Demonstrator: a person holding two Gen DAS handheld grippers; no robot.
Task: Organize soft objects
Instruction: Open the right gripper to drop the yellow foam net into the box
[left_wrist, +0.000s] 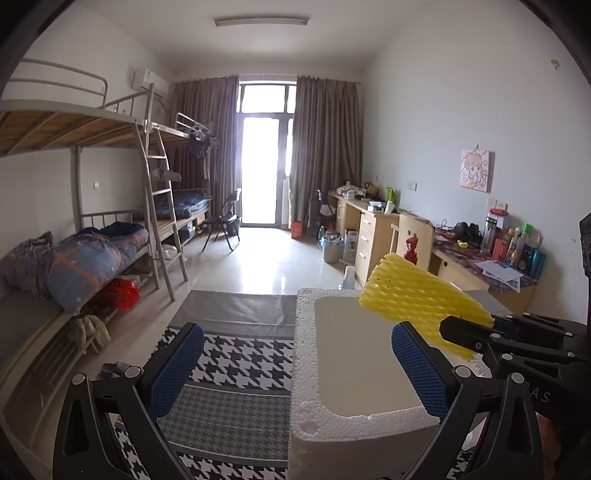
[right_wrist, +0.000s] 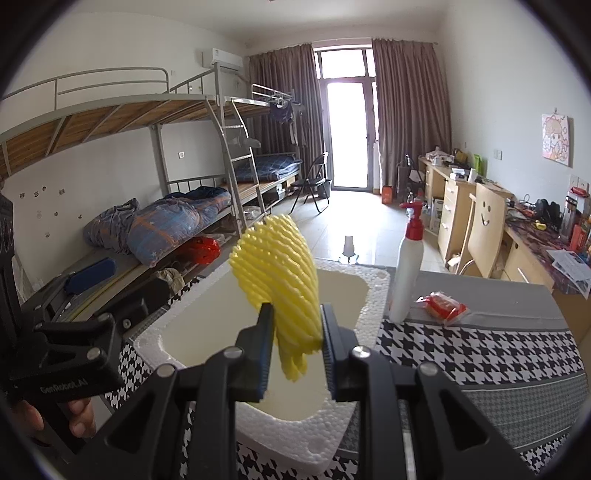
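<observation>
A white styrofoam box (left_wrist: 306, 369) stands open on the houndstooth tablecloth; it also shows in the right wrist view (right_wrist: 373, 295). My right gripper (right_wrist: 297, 347) is shut on a yellow foam fruit net (right_wrist: 280, 273) and holds it above the box's hollow. In the left wrist view the net (left_wrist: 417, 295) hangs over the box's right side, pinched by the right gripper (left_wrist: 458, 332). My left gripper (left_wrist: 295, 369) is open and empty, its blue pads either side of the box's near left wall.
A white pump bottle with red top (right_wrist: 408, 266) and a red snack packet (right_wrist: 443, 304) sit on the table right of the box. Bunk beds (left_wrist: 92, 240) line the left wall, desks (left_wrist: 373, 225) and a chair the right.
</observation>
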